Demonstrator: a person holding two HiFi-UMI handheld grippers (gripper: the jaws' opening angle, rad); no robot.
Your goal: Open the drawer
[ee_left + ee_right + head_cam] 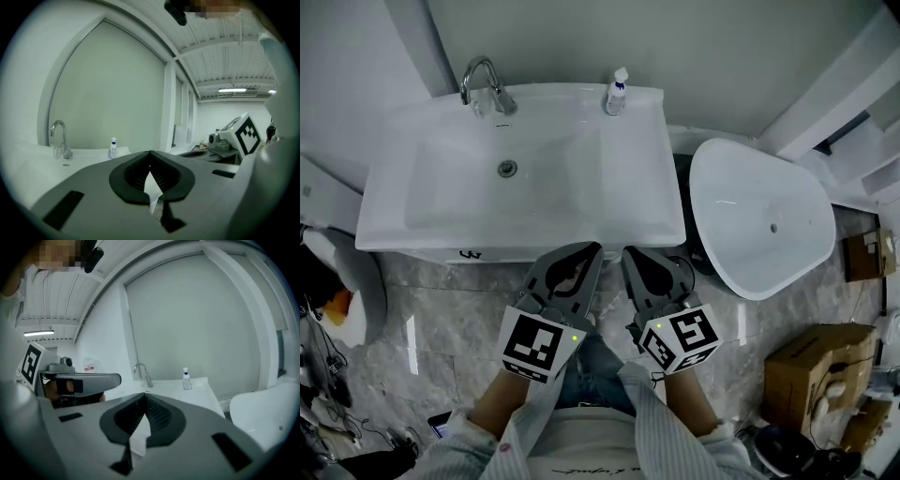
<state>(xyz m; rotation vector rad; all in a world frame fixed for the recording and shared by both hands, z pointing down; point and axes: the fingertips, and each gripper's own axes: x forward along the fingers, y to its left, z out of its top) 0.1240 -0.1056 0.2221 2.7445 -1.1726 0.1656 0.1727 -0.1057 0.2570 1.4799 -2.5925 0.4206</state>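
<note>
marble floor (441,319) | white sink (623,187) | white tub (741,206) | left claw (593,249), right claw (629,253) closed

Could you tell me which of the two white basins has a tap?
The rectangular sink carries the tap; the rounded basin beside it has none.

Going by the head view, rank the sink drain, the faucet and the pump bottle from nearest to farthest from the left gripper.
1. Drain: in the basin, ahead and to the left of the left gripper.
2. Pump bottle: on the sink's back rim, slightly to the right.
3. Faucet: on the back rim, well to the left. It is farther than the bottle, though not by much.
</note>
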